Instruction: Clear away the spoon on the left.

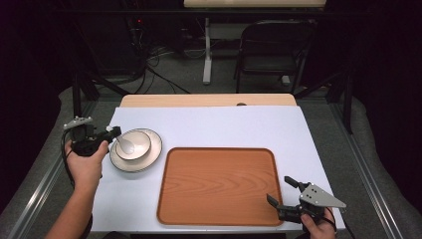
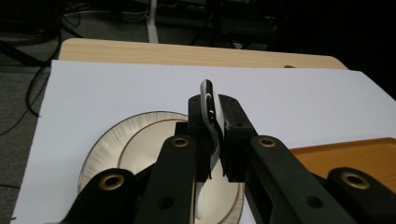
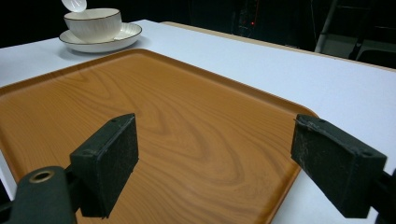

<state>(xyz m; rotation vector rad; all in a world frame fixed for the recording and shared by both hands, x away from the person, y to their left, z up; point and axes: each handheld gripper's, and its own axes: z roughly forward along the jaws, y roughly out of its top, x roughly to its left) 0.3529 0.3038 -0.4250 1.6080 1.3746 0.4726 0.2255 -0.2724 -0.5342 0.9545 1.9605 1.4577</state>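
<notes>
So the left gripper [image 1: 113,132] sat at about 9 o'clock on the desk [image 1: 224,124], and its 2 fingers [image 2: 233,135] were pinching the handle of a white spoon [image 1: 126,145]. In the left gripper view the spoon [image 2: 208,116] stood on edge, clamped between the pads, with its handle tip poking up past them and the rest running down between the arms. From the high view the spoon's scoop end was over the white bowl [image 1: 134,143], though I couldn't tell if it touched the bowl or hung just above it. The bowl sat on a white plate [image 1: 152,154] with a thin dark rim, and both were just beside the wooden tray [image 1: 219,186] at its 10 o'clock corner. The tray was in the middle of the white sheet covering the desk. The right gripper [image 1: 282,191] was down at roughly 5 o'clock, near the tray's corner, its fingers [image 3: 109,158] spread wide with nothing between them. In the right gripper view those fingers looked out over the tray [image 3: 177,121] toward the bowl [image 3: 93,23] and plate [image 3: 126,35] far off at 11 o'clock, with the spoon's scoop [image 3: 74,4] right above the bowl.
</notes>
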